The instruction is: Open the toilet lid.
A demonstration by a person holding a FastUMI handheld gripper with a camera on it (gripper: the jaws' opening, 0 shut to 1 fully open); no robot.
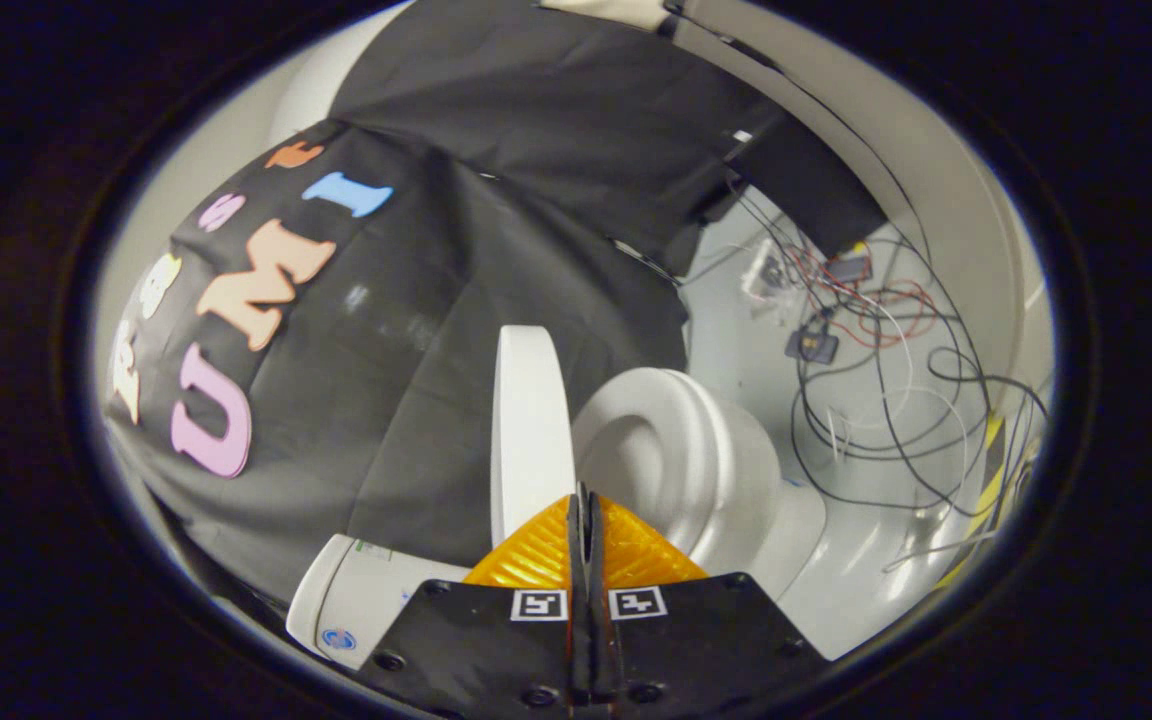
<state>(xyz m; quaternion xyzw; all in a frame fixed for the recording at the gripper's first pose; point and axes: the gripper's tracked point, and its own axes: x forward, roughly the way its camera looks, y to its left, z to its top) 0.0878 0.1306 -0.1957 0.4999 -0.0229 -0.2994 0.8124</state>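
The toilet lid (529, 430) stands raised, edge-on, just beyond my fingertips, with the bowl (681, 465) beside it and the tank (356, 600) close against my fingers on the other side. My gripper (584, 500) is pressed together, fingers meeting with nothing between them. Past the bowl, loose cables (886, 400) sprawl over the pale floor (756, 330), black cloth (496, 220) hanging behind.

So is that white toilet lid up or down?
Up: the white toilet lid stands on edge beside the white bowl, just beyond the gripper, whose fingers are shut together, holding nothing.
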